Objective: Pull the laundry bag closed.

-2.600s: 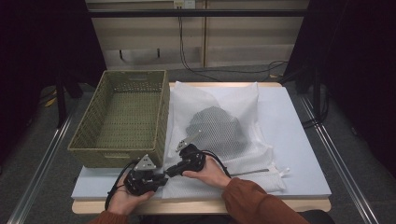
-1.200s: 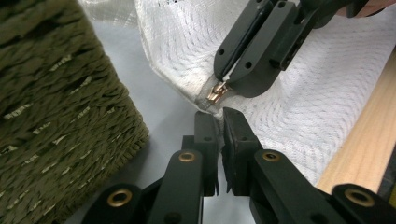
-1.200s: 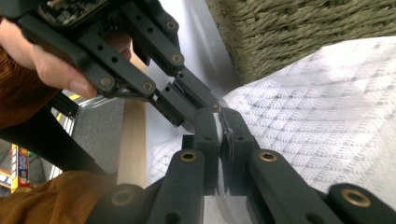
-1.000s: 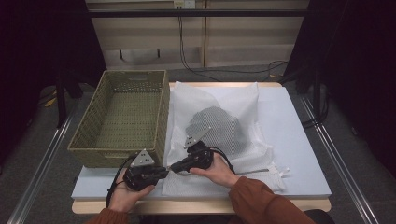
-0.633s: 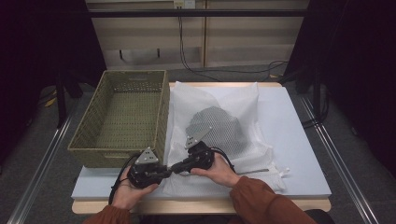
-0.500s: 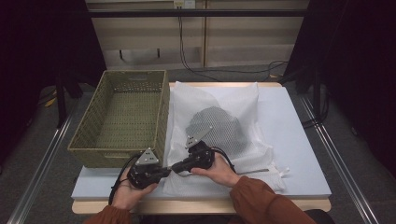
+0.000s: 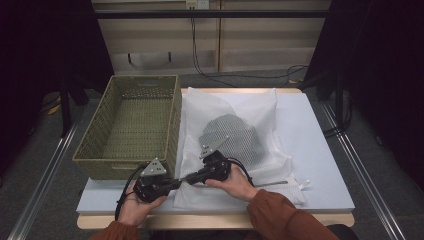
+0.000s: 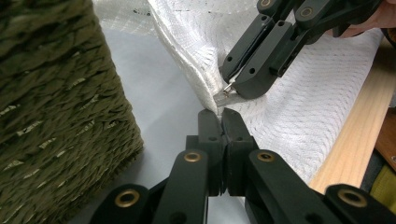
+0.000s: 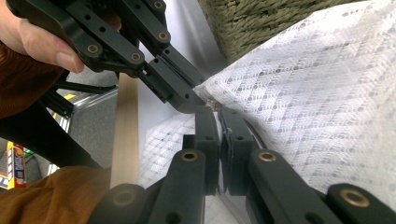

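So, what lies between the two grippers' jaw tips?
The white mesh bag's edge and its metal zipper pull; the left gripper view shows it.

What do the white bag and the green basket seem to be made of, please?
The white bag looks like a fine synthetic mesh, matt and half see-through: a diamond-pattern weave shows in the right gripper view, and a dark item shows through it in the high view. The green basket seems woven from twisted cord or paper rope, matt olive; thick plaited strands show close up. The exact fibre cannot be told.
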`<state>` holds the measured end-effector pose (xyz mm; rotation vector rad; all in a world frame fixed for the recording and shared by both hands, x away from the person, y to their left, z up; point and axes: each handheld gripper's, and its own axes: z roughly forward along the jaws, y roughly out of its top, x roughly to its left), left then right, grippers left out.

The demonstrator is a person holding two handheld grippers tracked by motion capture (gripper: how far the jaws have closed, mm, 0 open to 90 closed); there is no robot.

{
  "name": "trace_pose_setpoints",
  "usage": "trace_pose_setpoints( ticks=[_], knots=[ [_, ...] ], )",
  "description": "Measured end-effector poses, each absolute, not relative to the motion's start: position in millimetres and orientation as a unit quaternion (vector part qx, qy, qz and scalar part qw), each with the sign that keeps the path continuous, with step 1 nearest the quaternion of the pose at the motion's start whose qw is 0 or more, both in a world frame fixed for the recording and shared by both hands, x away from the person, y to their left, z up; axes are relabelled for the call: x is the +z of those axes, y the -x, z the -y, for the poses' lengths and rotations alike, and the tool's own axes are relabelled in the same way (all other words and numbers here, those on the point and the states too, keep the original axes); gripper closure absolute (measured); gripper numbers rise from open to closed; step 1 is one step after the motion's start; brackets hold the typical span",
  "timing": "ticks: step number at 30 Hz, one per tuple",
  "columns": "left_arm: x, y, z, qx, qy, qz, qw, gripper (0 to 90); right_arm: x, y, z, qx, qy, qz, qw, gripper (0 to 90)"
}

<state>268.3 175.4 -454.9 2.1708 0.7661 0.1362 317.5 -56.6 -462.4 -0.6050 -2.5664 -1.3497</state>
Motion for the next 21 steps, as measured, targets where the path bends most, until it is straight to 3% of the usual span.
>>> trace_pose_setpoints(
  ticks=[21],
  knots=[
    [-454.2, -266.2, -176.8, 0.058, -0.856, -0.301, 0.416, 88.5, -462.6, -314.6, 65.3, -0.445, 0.218, 0.866, 0.065, 87.1]
  ],
)
